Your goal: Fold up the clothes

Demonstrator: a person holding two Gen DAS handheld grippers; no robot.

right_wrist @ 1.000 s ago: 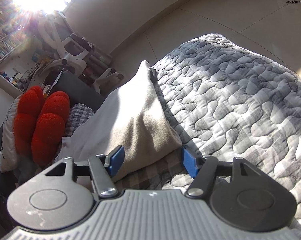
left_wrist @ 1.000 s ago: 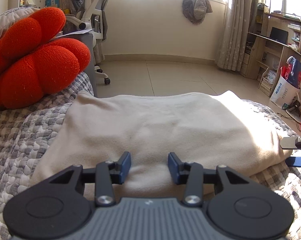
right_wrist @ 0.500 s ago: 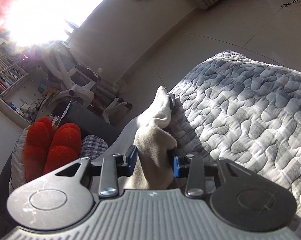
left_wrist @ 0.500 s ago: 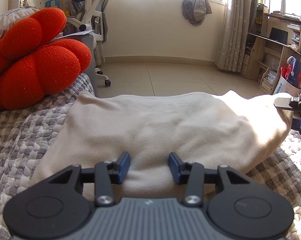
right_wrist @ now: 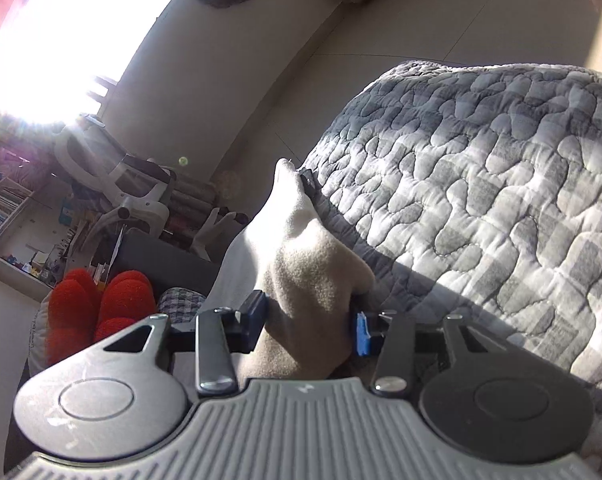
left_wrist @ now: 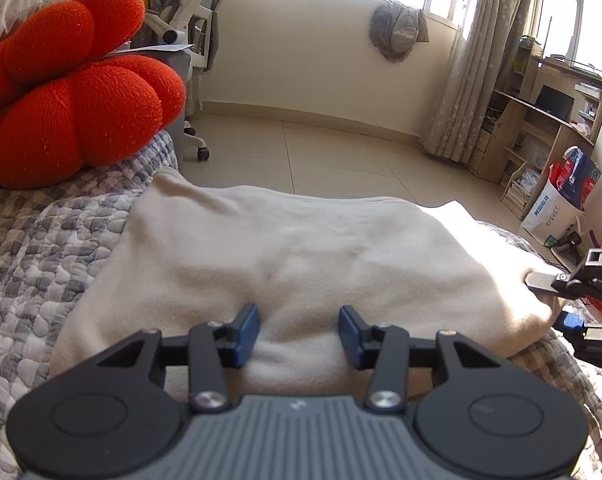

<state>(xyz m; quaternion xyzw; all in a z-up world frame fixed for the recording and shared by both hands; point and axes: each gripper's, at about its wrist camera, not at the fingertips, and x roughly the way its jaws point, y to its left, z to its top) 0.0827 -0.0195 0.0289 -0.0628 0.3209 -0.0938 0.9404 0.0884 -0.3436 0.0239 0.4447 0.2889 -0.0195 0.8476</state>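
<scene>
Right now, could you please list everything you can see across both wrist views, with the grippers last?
Garment: one, cream, flat on the quilt.
Quilt: one, grey-and-white check, covering the bed.
Cushion: one, red, lobed, left of the garment.
Office chair: one, white, beyond the cushion.
Curtain: one, beige, by the window.
Desk: one, wooden, far right.
Left gripper: near hem bulges between its blue pads.
Right gripper: closing, pinching the garment's corner.

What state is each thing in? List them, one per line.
cream garment: lying on the quilt, partly folded, right corner bunched.
left gripper: jaws pressed on the garment's near edge.
right gripper: just closing, clamped on the corner.
quilt: spread flat.
red cushion: resting on the quilt.
</scene>
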